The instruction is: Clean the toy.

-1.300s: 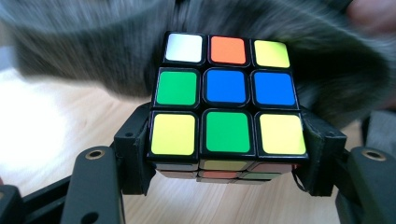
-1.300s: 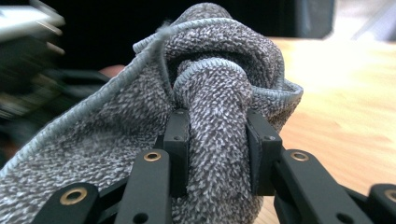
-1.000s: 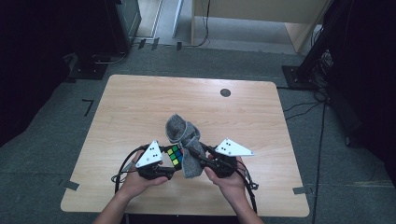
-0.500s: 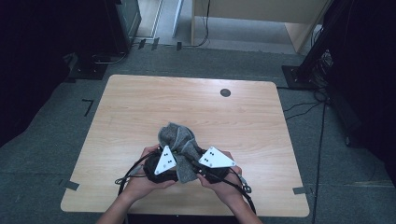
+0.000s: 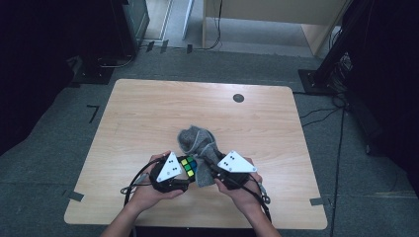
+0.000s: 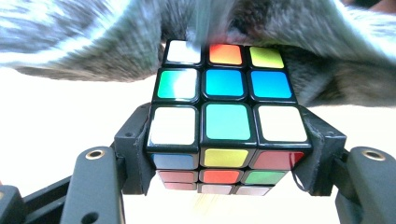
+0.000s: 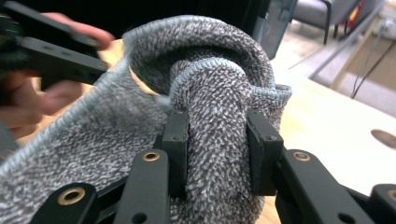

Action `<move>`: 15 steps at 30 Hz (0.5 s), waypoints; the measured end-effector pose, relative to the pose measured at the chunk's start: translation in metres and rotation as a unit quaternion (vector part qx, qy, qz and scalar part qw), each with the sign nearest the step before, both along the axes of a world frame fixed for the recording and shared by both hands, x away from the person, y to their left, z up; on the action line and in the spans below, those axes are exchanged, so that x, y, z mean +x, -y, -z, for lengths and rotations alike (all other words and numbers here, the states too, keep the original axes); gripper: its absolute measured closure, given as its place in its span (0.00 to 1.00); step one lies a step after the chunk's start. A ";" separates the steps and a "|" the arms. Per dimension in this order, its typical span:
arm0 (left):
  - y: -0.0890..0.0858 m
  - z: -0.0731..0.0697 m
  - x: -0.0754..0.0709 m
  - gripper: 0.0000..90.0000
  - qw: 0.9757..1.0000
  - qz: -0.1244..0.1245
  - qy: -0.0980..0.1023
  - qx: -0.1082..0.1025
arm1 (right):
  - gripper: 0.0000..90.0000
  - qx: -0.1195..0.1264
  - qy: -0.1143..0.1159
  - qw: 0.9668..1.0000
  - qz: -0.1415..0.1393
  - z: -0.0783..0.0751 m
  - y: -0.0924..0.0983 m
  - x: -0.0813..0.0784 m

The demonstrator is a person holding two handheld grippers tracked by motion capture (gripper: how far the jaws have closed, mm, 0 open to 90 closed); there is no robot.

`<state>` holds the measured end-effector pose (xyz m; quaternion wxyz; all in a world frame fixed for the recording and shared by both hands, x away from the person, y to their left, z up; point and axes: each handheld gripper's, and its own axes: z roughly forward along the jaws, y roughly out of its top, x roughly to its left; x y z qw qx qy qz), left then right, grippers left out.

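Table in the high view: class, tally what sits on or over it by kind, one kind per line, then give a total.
Puzzle cube: 1, clamped in the left tongs
Grey cloth: 1, pinched in the right tongs
Tongs: 2
Round dark insert in the table: 1
Total: 5

Half a second ago my two hands were pushed close together, and the grey cloth [image 5: 197, 143] was lying over the colourful cube [image 5: 188, 166], so I could not see the cube from above. Then I pulled my left gripper [image 5: 184, 170] and my right gripper [image 5: 211, 170] a bit apart. The cloth slid off to the right side, and the cube's green and yellow squares showed again between my hands.
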<state>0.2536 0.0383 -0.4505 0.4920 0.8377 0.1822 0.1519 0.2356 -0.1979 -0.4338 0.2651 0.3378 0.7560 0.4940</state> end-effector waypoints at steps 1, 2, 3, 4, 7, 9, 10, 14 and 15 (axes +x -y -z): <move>-0.003 -0.002 0.001 0.38 1.000 0.003 -0.004 -0.018 | 0.73 0.021 -0.011 1.000 -0.004 0.000 0.004 0.002; -0.006 -0.004 0.002 0.38 0.999 0.004 -0.008 -0.036 | 0.73 0.043 -0.018 0.999 -0.016 0.001 0.007 0.004; -0.009 -0.006 0.002 0.38 0.999 0.006 -0.011 -0.050 | 0.73 0.069 -0.027 0.997 -0.033 0.001 0.008 0.005; -0.011 -0.007 0.002 0.38 0.998 0.009 -0.011 -0.060 | 0.73 0.090 -0.034 0.994 -0.046 0.002 0.009 0.006; -0.017 -0.010 0.001 0.38 0.996 0.020 -0.006 -0.087 | 0.73 0.123 -0.053 0.989 -0.058 0.007 0.011 0.010; -0.019 -0.012 0.001 0.38 0.994 0.026 -0.005 -0.105 | 0.73 0.105 -0.064 0.991 -0.049 0.012 0.011 0.013; -0.019 -0.013 0.001 0.38 0.994 0.029 -0.005 -0.107 | 0.73 0.100 -0.070 0.991 -0.046 0.014 0.012 0.014; -0.015 -0.006 0.002 0.38 0.997 0.031 -0.008 -0.069 | 0.73 0.117 -0.070 0.989 -0.049 0.010 0.014 0.013; -0.012 -0.004 0.002 0.38 0.998 0.030 -0.007 -0.061 | 0.73 0.130 -0.066 0.988 -0.056 0.007 0.014 0.011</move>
